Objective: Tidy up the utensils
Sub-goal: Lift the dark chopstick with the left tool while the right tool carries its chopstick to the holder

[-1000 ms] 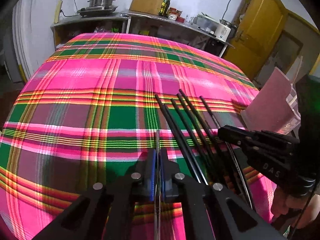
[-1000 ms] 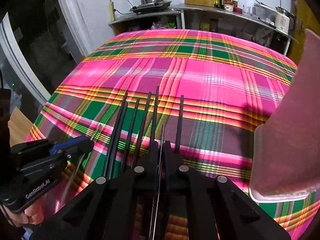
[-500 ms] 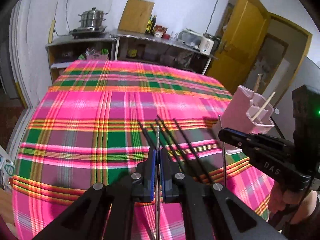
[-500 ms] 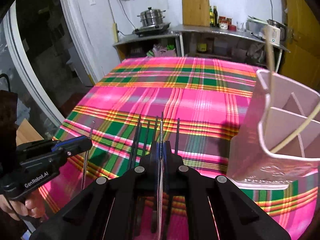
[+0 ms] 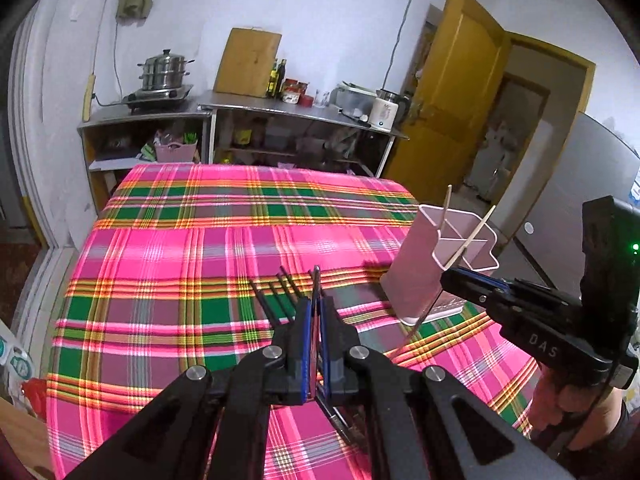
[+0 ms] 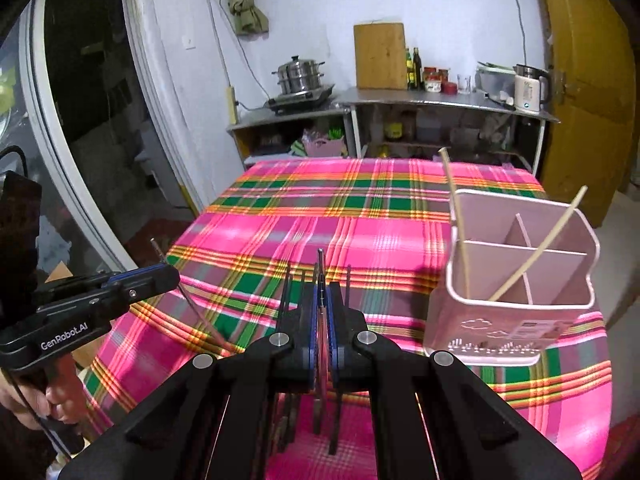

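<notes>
- Both tools have risen from the worktop [image 5: 168, 240], each lifting one chopstick.
- Left tool [image 5: 316, 320] clamps a dark chopstick [image 5: 316, 280] pointing forward.
- Right tool [image 6: 321, 320] clamps a chopstick [image 6: 320, 268] likewise, beside the pink holder [image 6: 516, 320].

— What's in front of me?
— Loose chopsticks [image 5: 276, 300] on the tablecloth [image 5: 180, 248], frame centre, behind my left gripper [image 5: 316, 320].
— And right?
— The holder [image 6: 516, 280] stands on the cloth, two chopsticks [image 6: 460, 224] in it; shelves [image 6: 420, 120] behind.

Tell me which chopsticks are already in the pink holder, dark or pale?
The two pale chopsticks stand in the pink holder. The dark chopsticks lie on the plaid tablecloth, apart from one clamped in each gripper.
</notes>
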A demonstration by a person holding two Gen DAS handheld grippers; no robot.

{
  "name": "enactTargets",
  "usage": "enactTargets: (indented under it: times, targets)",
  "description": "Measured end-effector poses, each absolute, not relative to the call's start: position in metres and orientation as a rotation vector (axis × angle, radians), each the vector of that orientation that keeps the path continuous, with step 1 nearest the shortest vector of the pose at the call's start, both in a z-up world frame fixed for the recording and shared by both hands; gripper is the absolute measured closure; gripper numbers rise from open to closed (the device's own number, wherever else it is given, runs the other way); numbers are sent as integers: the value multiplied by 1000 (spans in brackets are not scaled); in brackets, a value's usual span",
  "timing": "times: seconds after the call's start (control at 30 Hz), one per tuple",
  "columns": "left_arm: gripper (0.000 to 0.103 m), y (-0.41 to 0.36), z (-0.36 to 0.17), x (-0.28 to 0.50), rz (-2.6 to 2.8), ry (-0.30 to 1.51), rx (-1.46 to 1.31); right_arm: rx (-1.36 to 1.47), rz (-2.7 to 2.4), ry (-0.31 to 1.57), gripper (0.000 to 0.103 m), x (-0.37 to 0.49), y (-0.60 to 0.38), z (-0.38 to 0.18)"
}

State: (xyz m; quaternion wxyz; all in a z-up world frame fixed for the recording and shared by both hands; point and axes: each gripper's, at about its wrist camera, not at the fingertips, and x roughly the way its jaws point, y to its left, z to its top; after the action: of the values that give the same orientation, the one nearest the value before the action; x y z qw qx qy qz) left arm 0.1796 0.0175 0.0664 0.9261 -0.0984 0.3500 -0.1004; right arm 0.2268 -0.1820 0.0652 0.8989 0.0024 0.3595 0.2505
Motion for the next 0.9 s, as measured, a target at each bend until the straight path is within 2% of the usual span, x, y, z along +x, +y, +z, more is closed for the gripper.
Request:
enactTargets:
  times: [0.9]
  targets:
    - [99,-64,101,206,-424,725,-161,96,386,668,98,208,-262,102]
